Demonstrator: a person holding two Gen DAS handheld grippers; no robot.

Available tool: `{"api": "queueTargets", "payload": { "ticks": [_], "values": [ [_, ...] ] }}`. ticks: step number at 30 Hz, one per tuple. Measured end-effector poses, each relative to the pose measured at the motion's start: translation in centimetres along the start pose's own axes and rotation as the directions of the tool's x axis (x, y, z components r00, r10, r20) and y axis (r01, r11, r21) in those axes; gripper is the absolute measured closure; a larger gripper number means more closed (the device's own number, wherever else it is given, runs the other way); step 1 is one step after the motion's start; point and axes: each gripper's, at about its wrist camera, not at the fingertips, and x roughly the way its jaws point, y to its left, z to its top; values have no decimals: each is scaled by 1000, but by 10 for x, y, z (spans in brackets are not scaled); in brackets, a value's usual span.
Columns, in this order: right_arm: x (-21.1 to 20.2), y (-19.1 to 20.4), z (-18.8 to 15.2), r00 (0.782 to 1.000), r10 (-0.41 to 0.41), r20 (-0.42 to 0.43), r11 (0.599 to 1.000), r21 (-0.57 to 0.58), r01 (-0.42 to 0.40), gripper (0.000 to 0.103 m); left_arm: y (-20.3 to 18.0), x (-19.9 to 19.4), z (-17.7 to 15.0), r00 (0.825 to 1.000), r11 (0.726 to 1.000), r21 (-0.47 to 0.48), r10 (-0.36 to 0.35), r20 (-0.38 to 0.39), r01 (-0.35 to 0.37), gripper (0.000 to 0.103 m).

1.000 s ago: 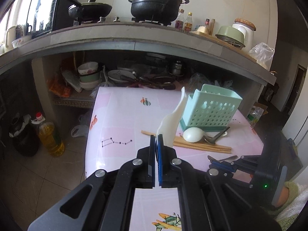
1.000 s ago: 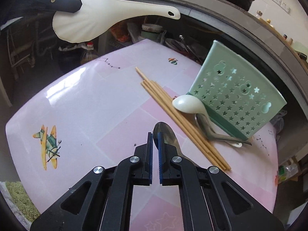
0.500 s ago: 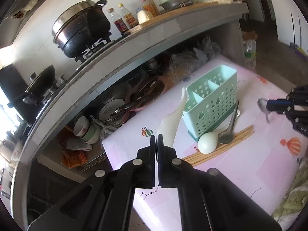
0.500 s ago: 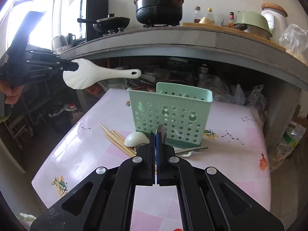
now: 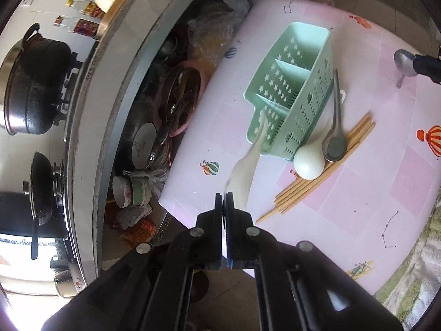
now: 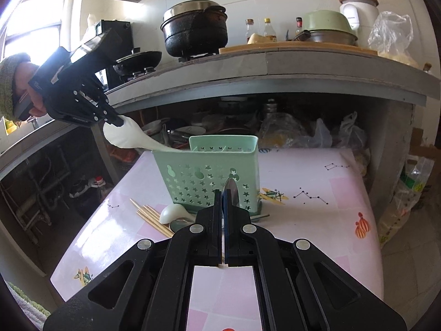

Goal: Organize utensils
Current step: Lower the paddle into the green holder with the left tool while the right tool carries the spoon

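On the pink patterned bench below a kitchen counter, the left gripper, jaws clamped on a white plastic rice paddle, should lower its handle straight into the mint-green perforated caddy, while the right gripper holds a steel spoon near that caddy.

We can read no text anywhere. The bottles on the upper shelf carry labels, and the left gripper bears small white lettering, all too blurred to make out.
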Motion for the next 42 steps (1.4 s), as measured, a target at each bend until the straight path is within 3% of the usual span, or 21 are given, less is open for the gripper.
{"api": "queueTargets", "payload": {
  "ticks": [7,12,19,22,25,29,31,33,36,39,42],
  "values": [
    [-7,-8,-1,1000,-4,22,1000,29,4,103,-1,29,34,988,991,136,22,-154,-1,101],
    [-9,-12,-1,999,-12,31,999,44,11,103,0,45,47,980,984,177,38,-195,-3,101],
    [-9,-16,-1,1000,-14,23,998,62,13,103,21,53,65,990,998,15,-65,-124,67,98],
    [-10,-16,0,1000,-19,19,998,63,18,103,33,57,69,994,995,-67,-78,-73,73,98],
    [-12,-15,3,1000,-17,18,998,63,15,103,51,55,65,984,965,-196,-179,7,177,93],
    [-15,-16,13,1000,11,26,998,66,-12,103,64,42,44,970,923,-311,-187,156,228,72],
    [-17,-17,23,998,43,39,996,75,-46,103,67,32,26,954,891,-376,-167,249,254,66],
    [-17,-19,37,995,80,59,993,83,-85,103,73,26,0,928,834,-465,-140,345,299,60],
    [-15,-22,65,985,146,96,984,88,-154,103,72,22,-46,885,699,-612,-65,461,370,52],
    [-11,-23,99,967,208,147,972,80,-221,103,54,27,-92,853,557,-706,-9,522,437,49],
    [-2,-19,130,947,253,196,961,64,-270,103,23,29,-128,840,458,-761,54,540,460,41]
  ]
}}
